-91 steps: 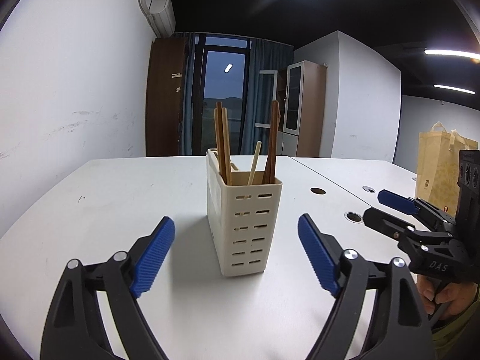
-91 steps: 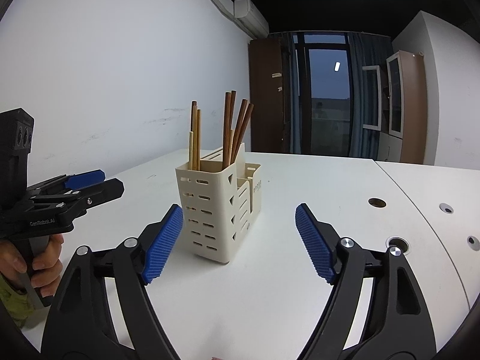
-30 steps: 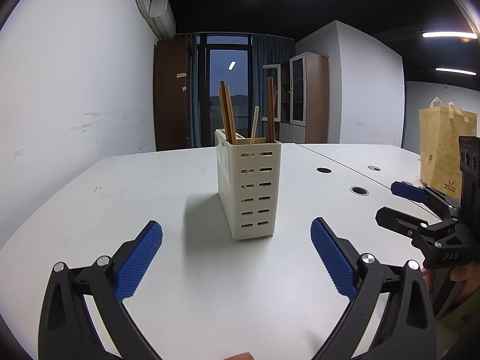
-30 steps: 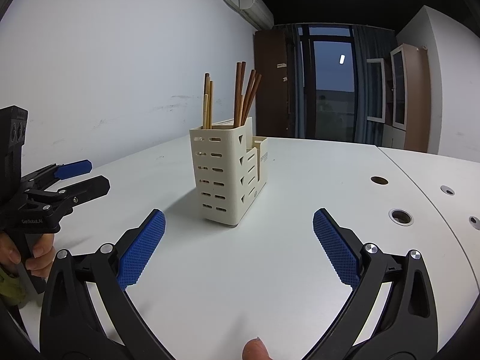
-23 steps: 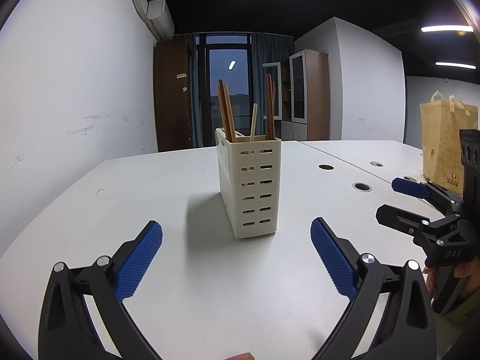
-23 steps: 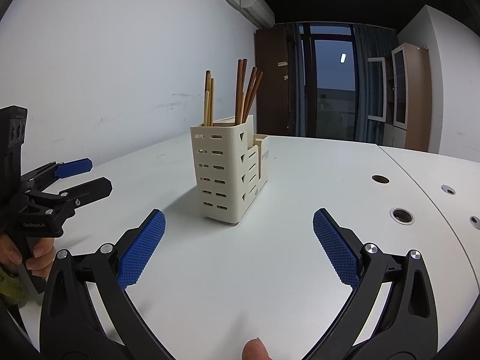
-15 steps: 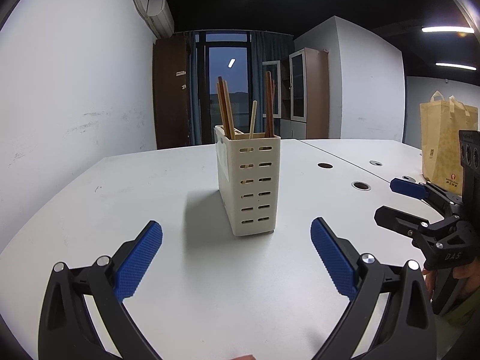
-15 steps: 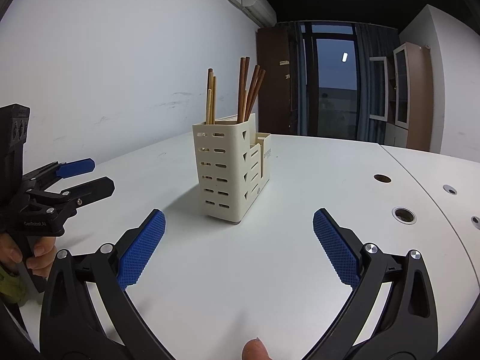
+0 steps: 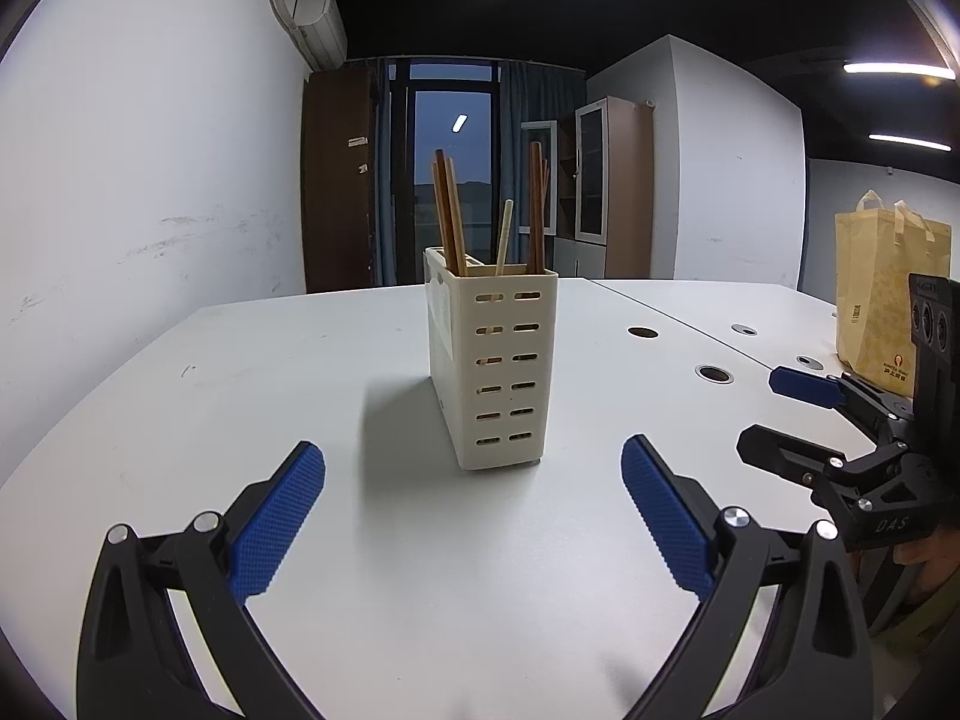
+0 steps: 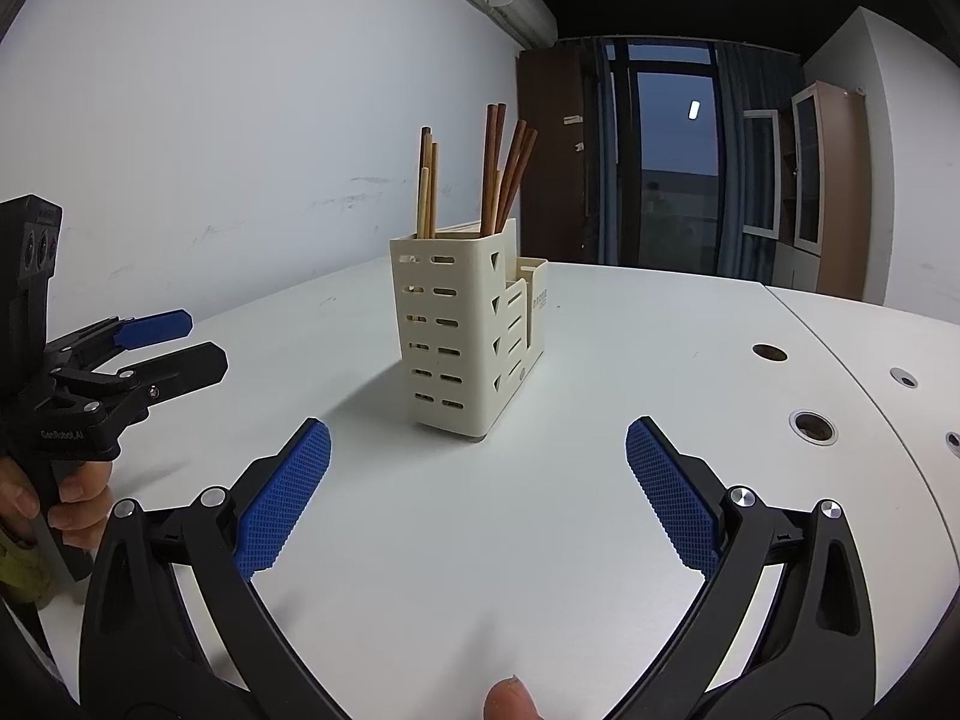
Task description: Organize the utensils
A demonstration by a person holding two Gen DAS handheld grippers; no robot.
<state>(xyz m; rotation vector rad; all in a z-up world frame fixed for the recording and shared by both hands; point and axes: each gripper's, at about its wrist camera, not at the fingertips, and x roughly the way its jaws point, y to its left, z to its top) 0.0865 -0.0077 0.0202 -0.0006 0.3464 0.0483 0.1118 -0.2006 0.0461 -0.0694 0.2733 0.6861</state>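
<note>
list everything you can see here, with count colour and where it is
utensil holder: one, cream, slotted, standing mid-table
chopsticks: several, dark brown and pale wood, upright in the holder
table: white, with round cable holes on its right side
paper bag: one, yellow, far right on the table
cabinet: one, brown, by the back wall
left claw: blue pads, open, empty
right claw: blue pads, open, empty
hand: one, gripping the left claw's handle
</note>
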